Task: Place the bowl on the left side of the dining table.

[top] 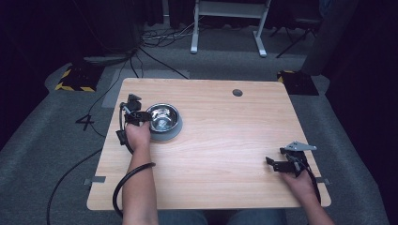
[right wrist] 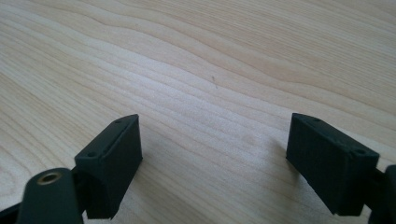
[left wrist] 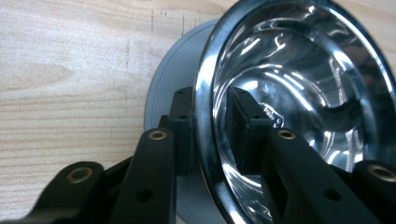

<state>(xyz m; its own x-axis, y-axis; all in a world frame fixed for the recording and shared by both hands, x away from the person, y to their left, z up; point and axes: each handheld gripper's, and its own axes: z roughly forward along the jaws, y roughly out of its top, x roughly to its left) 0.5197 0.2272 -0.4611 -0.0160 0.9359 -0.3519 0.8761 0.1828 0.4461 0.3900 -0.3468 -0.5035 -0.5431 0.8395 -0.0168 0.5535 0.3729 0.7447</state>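
steel bowl (top: 163,118) on a grey base (top: 174,134), toward the far left part of the wooden table (top: 220,154). left gripper (left wrist: 209,135) at the bowl's near-left rim, jaws narrow and clamped on the rim, one outside, one inside against the shiny wall. right gripper (top: 277,163) well apart from the bowl, near the table's right edge, low over bare wood, jaws spread wide, holding nothing.

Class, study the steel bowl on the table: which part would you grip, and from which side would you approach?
Grip the thin rolled rim of the steel bowl, one jaw inside, one outside, coming from the bowl's left, as the left gripper does. The wall is too wide to span; the grey base sits low.
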